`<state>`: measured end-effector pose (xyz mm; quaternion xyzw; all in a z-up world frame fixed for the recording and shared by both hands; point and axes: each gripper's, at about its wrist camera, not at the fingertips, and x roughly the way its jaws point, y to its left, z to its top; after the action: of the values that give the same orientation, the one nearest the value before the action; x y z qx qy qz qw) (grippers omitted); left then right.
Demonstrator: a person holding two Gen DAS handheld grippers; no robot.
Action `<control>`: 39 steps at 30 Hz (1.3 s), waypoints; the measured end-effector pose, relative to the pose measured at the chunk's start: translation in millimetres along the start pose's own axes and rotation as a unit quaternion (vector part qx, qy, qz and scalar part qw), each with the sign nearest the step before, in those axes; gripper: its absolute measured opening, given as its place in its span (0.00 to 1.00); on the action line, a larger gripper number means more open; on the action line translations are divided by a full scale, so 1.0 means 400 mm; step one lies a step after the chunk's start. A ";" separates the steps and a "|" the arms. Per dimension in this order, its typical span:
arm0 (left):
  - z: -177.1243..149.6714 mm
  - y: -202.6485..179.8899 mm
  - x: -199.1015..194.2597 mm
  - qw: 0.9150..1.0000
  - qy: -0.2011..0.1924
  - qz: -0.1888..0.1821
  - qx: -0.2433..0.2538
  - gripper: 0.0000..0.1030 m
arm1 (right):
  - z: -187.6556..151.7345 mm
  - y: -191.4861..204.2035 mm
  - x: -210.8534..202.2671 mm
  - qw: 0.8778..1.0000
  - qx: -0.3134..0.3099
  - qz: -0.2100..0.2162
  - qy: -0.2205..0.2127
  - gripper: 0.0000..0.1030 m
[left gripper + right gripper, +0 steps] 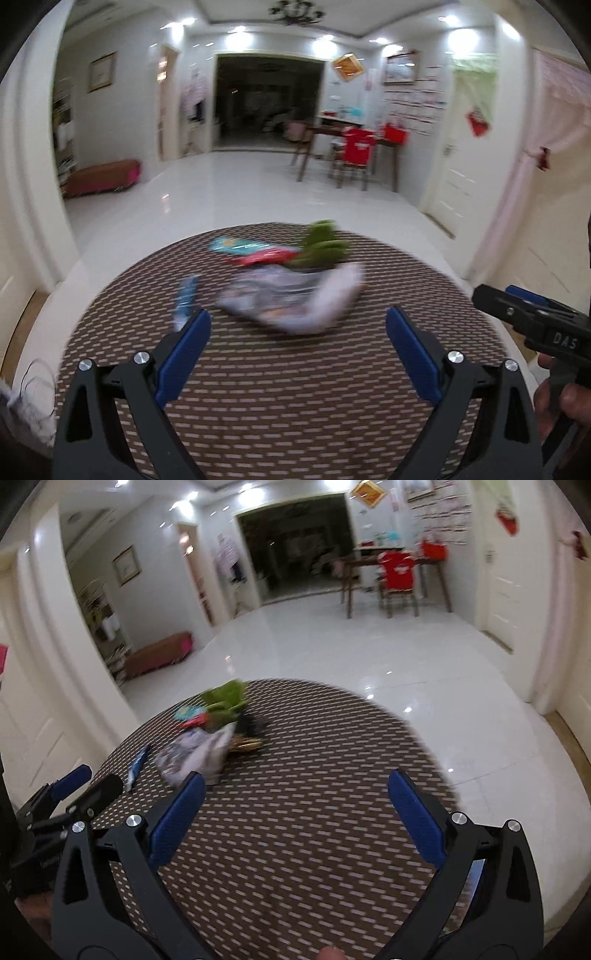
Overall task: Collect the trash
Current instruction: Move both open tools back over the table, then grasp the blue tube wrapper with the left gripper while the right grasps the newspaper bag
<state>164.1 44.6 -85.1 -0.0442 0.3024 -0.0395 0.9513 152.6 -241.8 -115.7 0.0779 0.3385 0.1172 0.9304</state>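
Nothing looks collected yet, as far as I can judge: the whole heap of trash lies on the round woven-topped desk (295, 387), toward its far side, and both tools are empty.

The left gripper (298, 325) hangs over the near part of the desk with its blue fingers (184, 354) spread wide, the pile just ahead of them. The right gripper (295, 794) is likewise wide apart and holds nothing; the pile sits ahead and to its left.

Counting through the blur, I make out:
- one crumpled white-grey wrapper (295, 299), nearest
- one green bag (323, 245) behind it
- one red packet (264, 257)
- one light blue packet (236, 244)
- one small blue strip (184, 297) lying apart to the left
- something dark and gold (247, 738) beside the white wrapper, too smeared to name

So everything is left to do.
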 end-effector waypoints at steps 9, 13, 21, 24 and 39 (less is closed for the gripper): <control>-0.002 0.200 0.105 0.997 0.052 0.063 -0.008 0.91 | 0.017 0.144 0.188 0.998 -0.007 0.030 0.058 0.94; 0.000 0.245 0.186 0.993 0.086 0.075 -0.015 0.91 | 0.032 0.172 0.265 0.996 0.008 0.037 0.081 0.94; -0.001 0.260 0.279 0.989 0.137 0.055 -0.006 0.56 | 0.026 0.209 0.371 0.990 0.038 0.053 0.126 0.46; -0.007 0.243 0.277 0.989 0.134 0.056 0.009 0.15 | 0.010 0.206 0.365 0.989 0.045 0.065 0.122 0.32; -0.081 0.133 0.131 0.995 0.103 -0.010 -0.011 0.08 | -0.062 0.081 0.089 0.991 0.032 0.109 0.063 0.17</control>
<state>190.8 90.1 -147.1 -0.0532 0.3984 -0.0505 0.9143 157.8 -199.6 -149.0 0.1361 0.3898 0.2121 0.8857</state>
